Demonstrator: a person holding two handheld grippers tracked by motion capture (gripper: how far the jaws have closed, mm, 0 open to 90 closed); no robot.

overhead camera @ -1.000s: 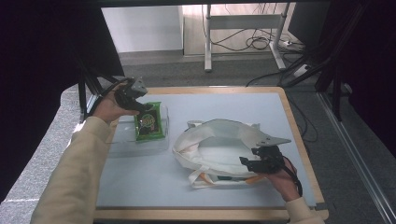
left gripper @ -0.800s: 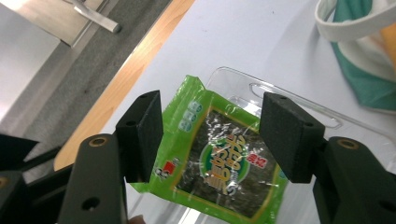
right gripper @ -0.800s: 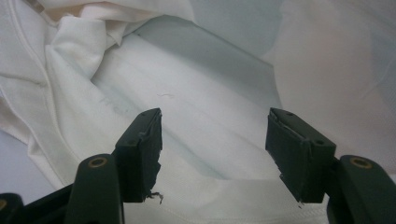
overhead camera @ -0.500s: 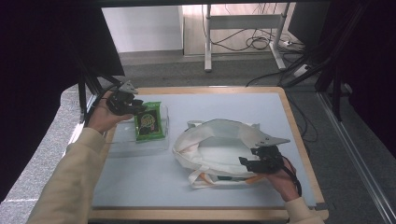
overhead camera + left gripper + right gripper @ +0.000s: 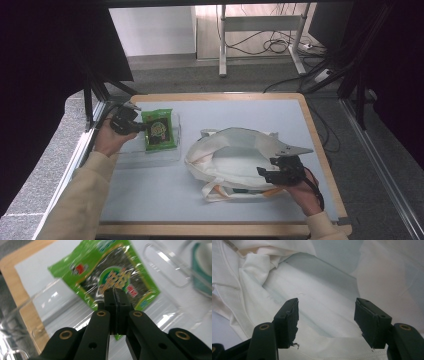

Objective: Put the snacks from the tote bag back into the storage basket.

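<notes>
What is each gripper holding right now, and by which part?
The left gripper is shut on the green snack packet, pinching its near edge. The right gripper holds nothing: its fingers stand apart at the white tote bag's mouth.

In your left gripper view, the green snack packet (image 5: pixel 110 280) is cut off at the top of the frame, and your closed fingers (image 5: pixel 110 298) cover its lower middle, so you cannot tell how much of the edge is pinched. At the upper right a teal-rimmed object (image 5: pixel 201 267) is blurred and clipped by the frame's edge. In your right gripper view, the white cloth bag (image 5: pixel 317 312) runs off every side. In the high view, your right hand (image 5: pixel 302 190) hides the bag's near rim.
</notes>
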